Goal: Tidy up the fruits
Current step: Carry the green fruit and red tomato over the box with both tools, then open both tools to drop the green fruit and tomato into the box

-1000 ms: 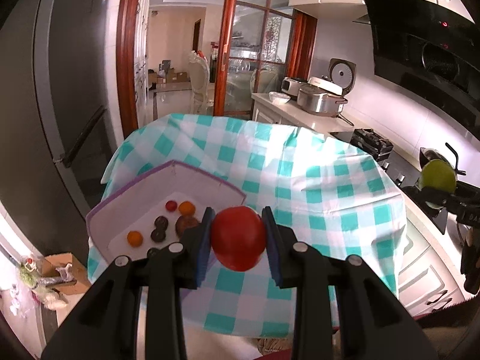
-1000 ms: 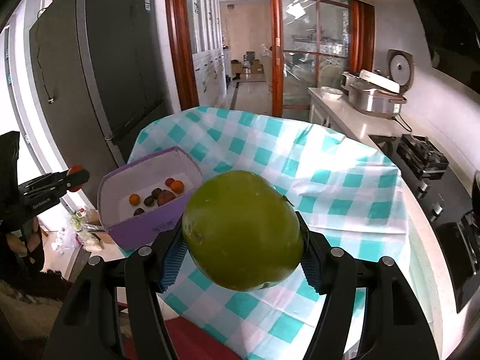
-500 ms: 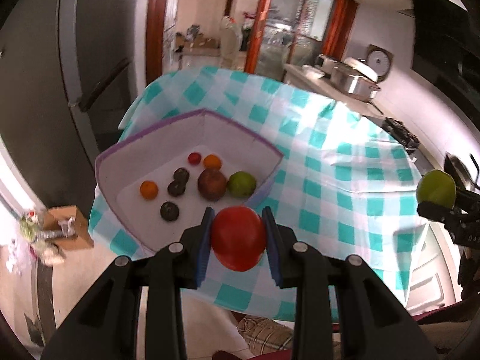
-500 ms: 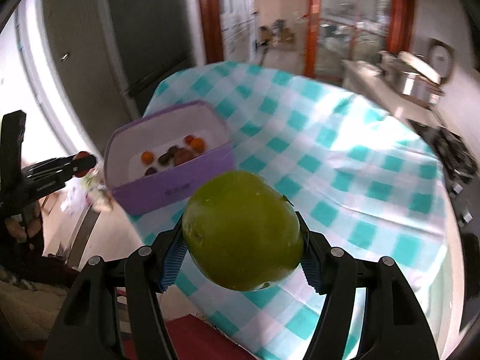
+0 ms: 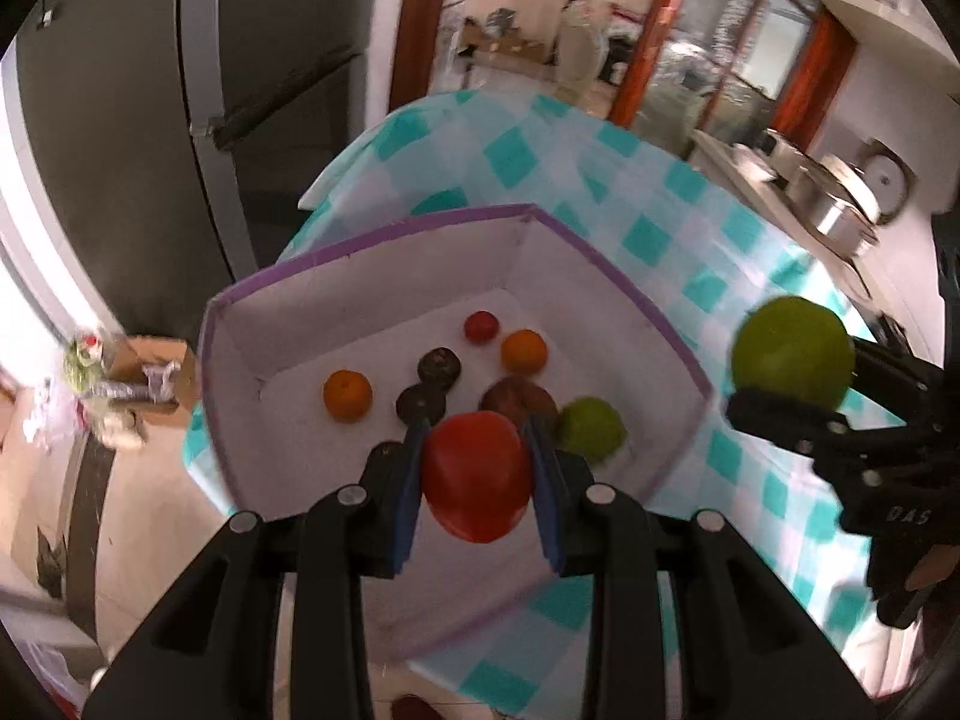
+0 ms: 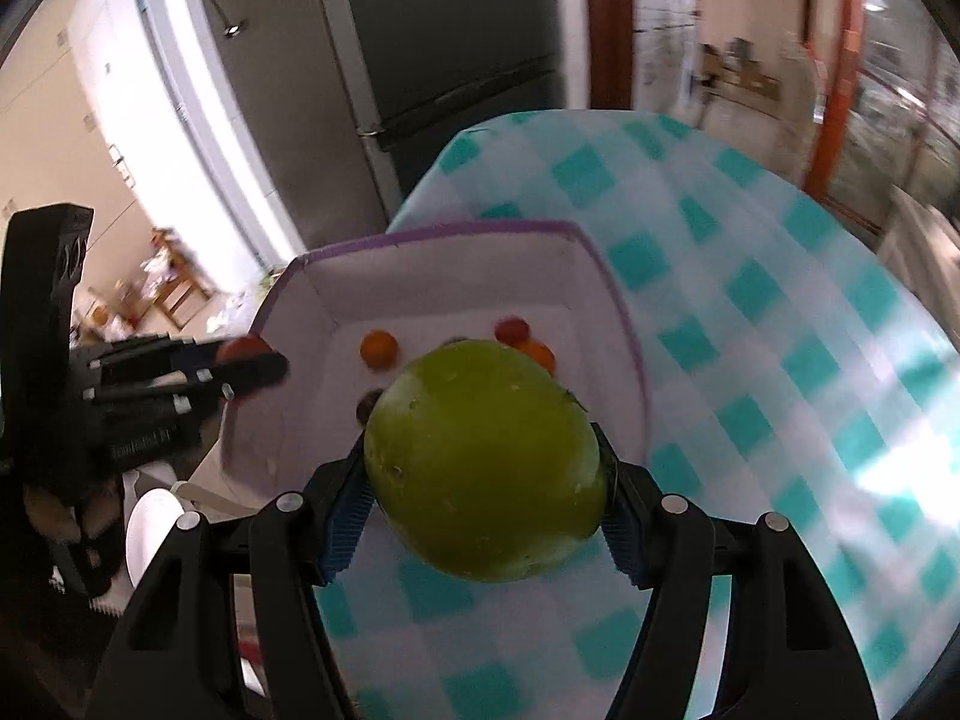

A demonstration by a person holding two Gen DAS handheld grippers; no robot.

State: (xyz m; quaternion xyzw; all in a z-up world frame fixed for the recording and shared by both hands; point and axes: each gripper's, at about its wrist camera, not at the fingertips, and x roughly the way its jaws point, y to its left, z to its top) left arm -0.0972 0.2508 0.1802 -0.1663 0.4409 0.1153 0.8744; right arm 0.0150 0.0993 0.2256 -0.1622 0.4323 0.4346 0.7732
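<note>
A red tomato [image 5: 477, 483] sits pinched between the blue pads of the left gripper [image 5: 477, 486], held above the near part of a purple-rimmed white box [image 5: 384, 240]. On the box floor lie two orange fruits [image 5: 347, 394], a small red fruit [image 5: 480, 326], several dark fruits [image 5: 439, 365] and a small green fruit [image 5: 591, 429]. To the right, the right gripper [image 6: 483, 480] clamps a large green fruit [image 6: 486, 462] over the teal-checked tablecloth [image 6: 780, 360], just beside the box's right wall. A dark refrigerator [image 6: 444, 48] stands beyond the table's far left.
</note>
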